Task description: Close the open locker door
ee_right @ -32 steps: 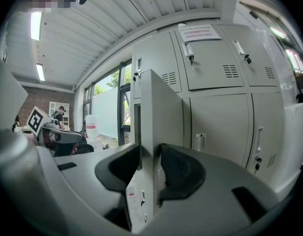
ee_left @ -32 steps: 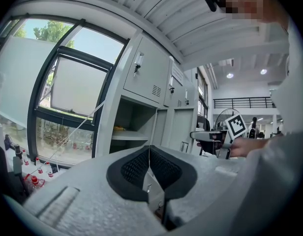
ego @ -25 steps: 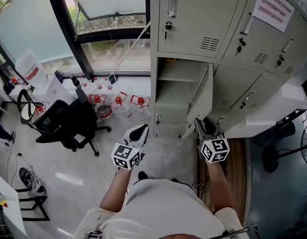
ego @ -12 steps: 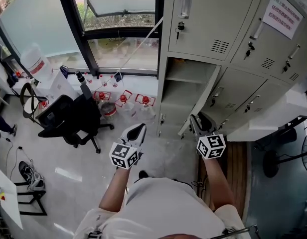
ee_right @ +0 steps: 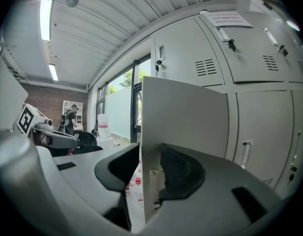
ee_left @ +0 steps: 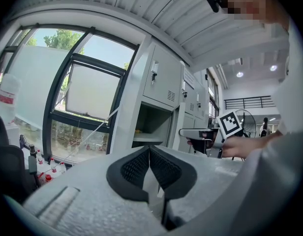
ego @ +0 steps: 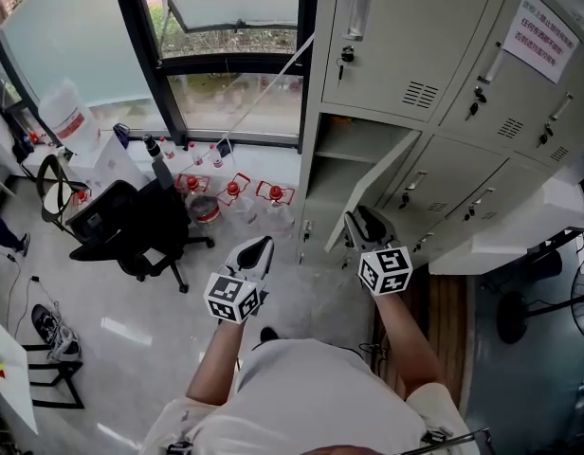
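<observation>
The left gripper point(ego: 262, 245), jaws closed together, points level, left of the locker door point(ego: 368, 190); the right gripper point(ego: 360, 219), jaws just opening wide, straddles that door's edge without pressing it

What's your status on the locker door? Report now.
Left tongs shut, empty. Right tongs just opened wide, astride the free edge of the locker door, not clamped. Door half open. Nothing seen blocking its swing.

Matt painted metal locker door point(ego: 366, 193)
</observation>
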